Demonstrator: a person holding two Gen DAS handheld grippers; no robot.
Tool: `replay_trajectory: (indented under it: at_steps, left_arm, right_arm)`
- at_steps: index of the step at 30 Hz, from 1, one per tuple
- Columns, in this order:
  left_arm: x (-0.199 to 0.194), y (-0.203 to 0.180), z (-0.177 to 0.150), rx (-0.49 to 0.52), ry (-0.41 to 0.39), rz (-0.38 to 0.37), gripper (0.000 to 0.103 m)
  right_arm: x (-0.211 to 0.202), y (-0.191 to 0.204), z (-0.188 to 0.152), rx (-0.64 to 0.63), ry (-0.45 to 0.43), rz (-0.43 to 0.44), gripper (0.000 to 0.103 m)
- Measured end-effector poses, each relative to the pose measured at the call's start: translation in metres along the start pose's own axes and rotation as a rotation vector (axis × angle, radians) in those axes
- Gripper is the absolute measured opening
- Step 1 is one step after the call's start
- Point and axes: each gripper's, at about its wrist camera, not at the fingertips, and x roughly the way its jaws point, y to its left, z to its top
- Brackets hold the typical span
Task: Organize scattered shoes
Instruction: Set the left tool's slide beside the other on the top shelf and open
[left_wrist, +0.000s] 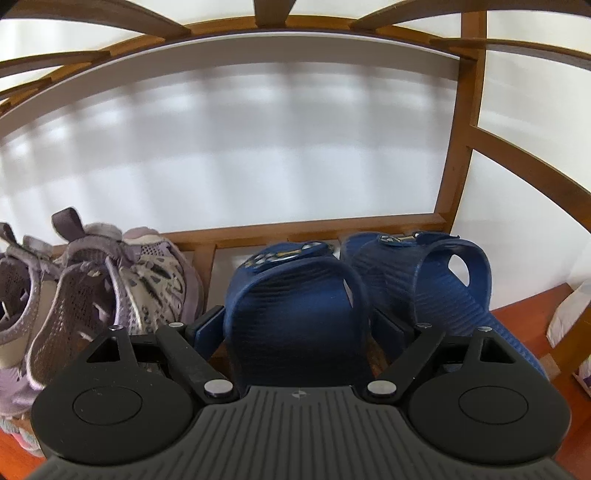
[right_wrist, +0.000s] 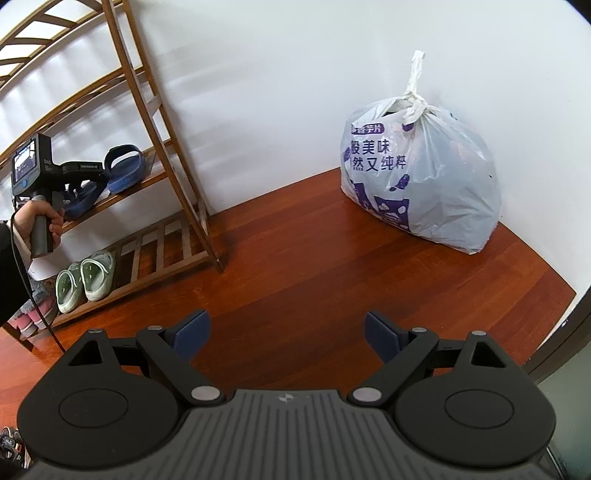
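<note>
Left gripper (left_wrist: 295, 325): jaws wide around blue slipper (left_wrist: 295, 306) on rack (left_wrist: 448, 177); placement step, retreat next. Right gripper (right_wrist: 286, 334): open, empty.

Two navy slippers (left_wrist: 295, 306) with ribbed straps sit on the brown wooden rack (left_wrist: 458, 147), right of lilac mesh sneakers (left_wrist: 122, 280). Pale green clogs (right_wrist: 86, 278) show lower. The floor (right_wrist: 332, 258) is reddish-brown, the wall (right_wrist: 277, 74) white, the bag (right_wrist: 424, 177) white with purple print.
</note>
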Motion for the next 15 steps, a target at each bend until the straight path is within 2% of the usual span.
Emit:
replay_trajectory:
  at_steps: [15]
  left_arm:
    - [-0.068,0.006,-0.03,-0.03,0.009,-0.026,0.086]
  right_arm:
    - [0.015,0.01,0.016,-0.095,0.022,0.099,0.094]
